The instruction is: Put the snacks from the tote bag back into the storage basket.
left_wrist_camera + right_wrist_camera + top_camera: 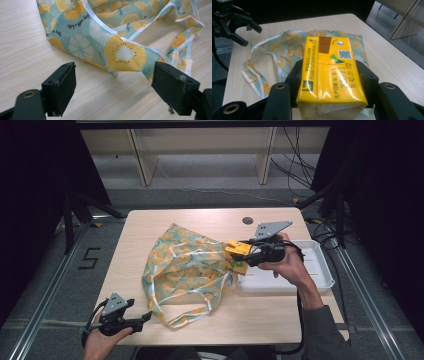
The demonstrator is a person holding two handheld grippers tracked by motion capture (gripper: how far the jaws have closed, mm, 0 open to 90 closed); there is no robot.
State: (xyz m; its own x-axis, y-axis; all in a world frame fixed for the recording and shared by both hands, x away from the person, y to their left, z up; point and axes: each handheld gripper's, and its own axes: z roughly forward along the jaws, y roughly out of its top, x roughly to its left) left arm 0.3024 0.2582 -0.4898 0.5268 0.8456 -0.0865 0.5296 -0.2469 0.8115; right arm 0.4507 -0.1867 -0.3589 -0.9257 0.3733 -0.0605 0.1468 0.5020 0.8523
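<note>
A fruit-print fabric bag [185,270] in teal and yellow lies crumpled on the middle of the wooden table [150,225], its white-edged handles [187,317] trailing toward the front edge. My right gripper [239,251] is shut on a yellow drink carton [237,248], held just above the bag's right side. In the right gripper view the carton [330,77] sits lengthwise between the jaws, over the bag [284,52]. My left gripper [146,318] hovers open at the front left corner, its tips close to the handles. Between its fingers [62,87] the bag's corner [122,53] lies just ahead.
A white plastic tray [320,270] rests on the table's right side, beside the bag and under my right hand. A dark round hole [247,220] marks the far part of the tabletop. Wooden shelving [200,150] stands beyond the table, with cables [295,165] at the right.
</note>
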